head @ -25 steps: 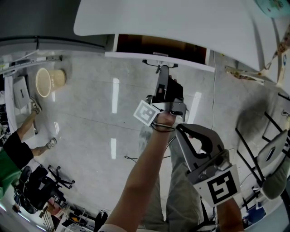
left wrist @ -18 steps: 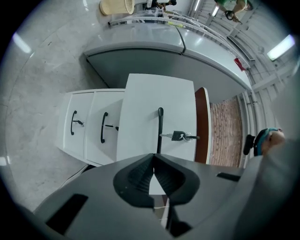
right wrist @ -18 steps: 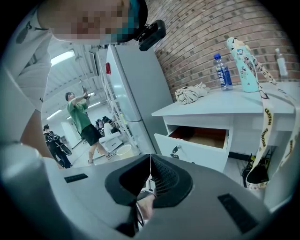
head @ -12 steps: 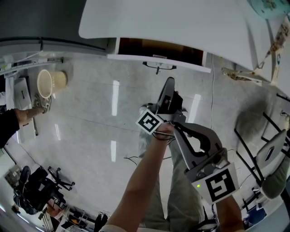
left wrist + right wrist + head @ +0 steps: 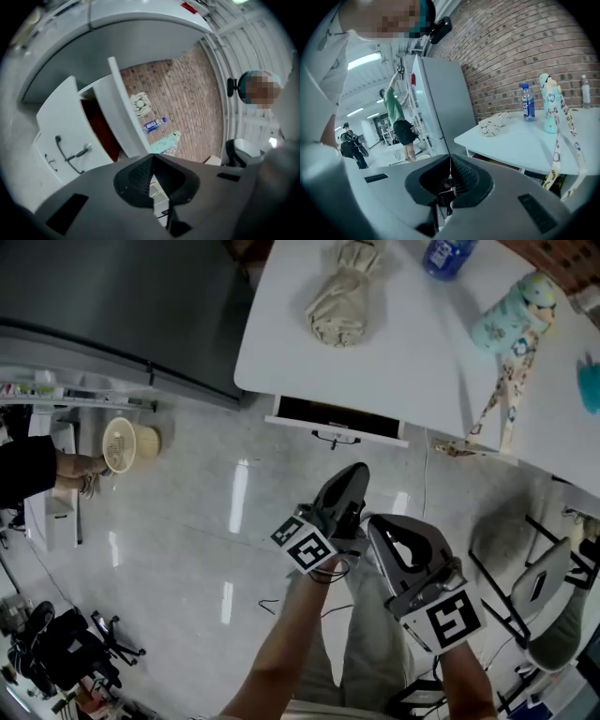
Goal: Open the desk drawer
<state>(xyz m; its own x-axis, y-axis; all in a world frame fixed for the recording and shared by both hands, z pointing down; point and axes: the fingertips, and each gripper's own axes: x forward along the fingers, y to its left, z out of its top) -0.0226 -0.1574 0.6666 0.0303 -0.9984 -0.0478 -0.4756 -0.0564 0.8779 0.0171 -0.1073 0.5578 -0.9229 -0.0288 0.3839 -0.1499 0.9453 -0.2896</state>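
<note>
The drawer sits pulled open under the front edge of the white counter, while the left gripper and right gripper hover well short of it, each with jaws pressed together on nothing.

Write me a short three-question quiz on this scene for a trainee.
1. True or false: the drawer stands pulled out from under the desk.
2. The left gripper has its jaws: A wide apart; B half open; C shut and empty.
3. Fill in: in the head view, a crumpled ___ lies on the desk, left of the blue bottle.
Key: 1 true; 2 C; 3 cloth.
</note>
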